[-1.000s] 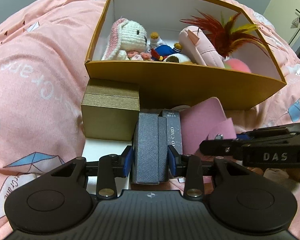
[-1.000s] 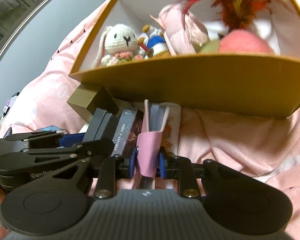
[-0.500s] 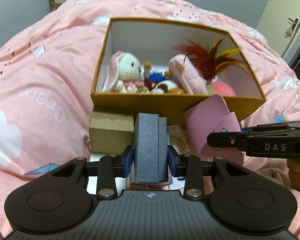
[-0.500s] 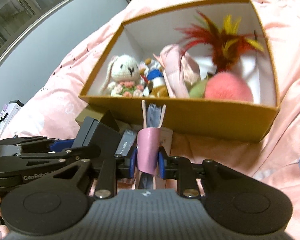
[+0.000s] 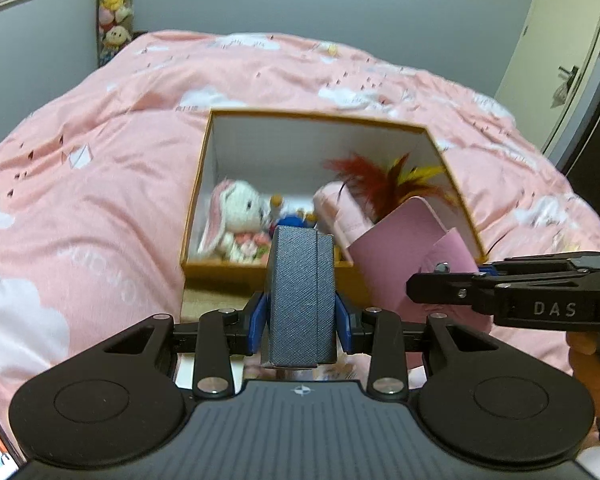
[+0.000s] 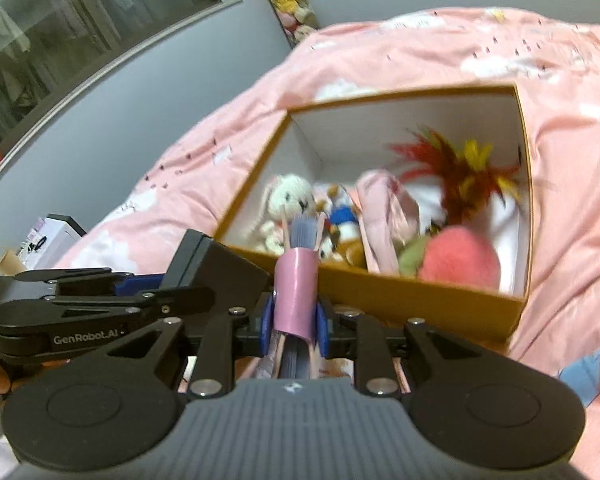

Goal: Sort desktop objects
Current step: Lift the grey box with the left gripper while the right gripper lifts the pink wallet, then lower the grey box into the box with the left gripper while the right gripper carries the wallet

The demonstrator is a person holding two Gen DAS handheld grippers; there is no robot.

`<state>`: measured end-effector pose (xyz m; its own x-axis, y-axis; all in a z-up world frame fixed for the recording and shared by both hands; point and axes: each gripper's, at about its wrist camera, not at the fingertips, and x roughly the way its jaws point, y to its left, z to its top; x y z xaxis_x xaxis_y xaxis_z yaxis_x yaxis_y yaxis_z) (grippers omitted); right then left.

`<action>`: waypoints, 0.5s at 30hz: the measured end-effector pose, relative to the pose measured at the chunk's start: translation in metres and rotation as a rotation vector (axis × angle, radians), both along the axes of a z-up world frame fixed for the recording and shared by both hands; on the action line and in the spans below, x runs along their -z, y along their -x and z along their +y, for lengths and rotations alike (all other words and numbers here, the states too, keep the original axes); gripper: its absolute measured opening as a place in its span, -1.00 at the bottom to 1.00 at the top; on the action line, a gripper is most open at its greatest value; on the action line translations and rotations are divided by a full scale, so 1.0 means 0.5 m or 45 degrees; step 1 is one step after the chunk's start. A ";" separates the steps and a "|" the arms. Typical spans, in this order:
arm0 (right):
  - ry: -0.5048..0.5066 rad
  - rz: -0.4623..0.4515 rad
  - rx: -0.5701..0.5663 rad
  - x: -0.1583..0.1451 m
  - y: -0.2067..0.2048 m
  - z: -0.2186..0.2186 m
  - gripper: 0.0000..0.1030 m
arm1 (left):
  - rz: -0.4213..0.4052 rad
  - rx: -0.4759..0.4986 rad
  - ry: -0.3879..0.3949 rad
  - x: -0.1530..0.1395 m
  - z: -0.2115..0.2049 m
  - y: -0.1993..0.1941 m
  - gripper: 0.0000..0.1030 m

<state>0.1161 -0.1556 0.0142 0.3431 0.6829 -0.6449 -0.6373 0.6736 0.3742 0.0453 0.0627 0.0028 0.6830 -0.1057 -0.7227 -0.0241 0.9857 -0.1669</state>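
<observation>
The open box with mustard walls and white lining sits on the pink bedspread, its near wall at about 12 o'clock just beyond both grippers in the left wrist view. Inside, the crochet rabbit lies at the box's 9 o'clock side, a small blue-and-white figure beside it, a pale pink pouch in the middle, a red and yellow feather toy toward 2 o'clock, and a coral fluffy ball against the near wall at 4 o'clock as the right wrist view shows. The far half of the box floor, along the white back wall, is bare. Open bedspread surrounds the box at 9, 12 and 3 o'clock. The left gripper is clamped on a grey textured case, held upright, blue pads pressing both its sides. The right gripper is clamped on a pink card holder, its snap flap wrapped over the spine and grey card edges fanning out at its top; in the left wrist view this holder stands at 2 o'clock, just beside the grey case and in front of the box's near right corner. A hand grips the right tool at 4 o'clock. A grey wall, a hanging column of plush toys at 11 o'clock, and a door at 1 o'clock bound the room.
</observation>
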 end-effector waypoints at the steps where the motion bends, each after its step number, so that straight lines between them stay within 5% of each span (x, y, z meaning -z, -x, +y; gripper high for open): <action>1: -0.005 -0.016 -0.005 -0.009 -0.001 0.001 -0.55 | -0.017 0.006 -0.002 -0.009 -0.002 0.000 -0.21; 15: -0.033 -0.160 0.039 -0.079 -0.064 0.023 -0.55 | -0.186 -0.001 -0.019 -0.090 0.031 -0.078 -0.21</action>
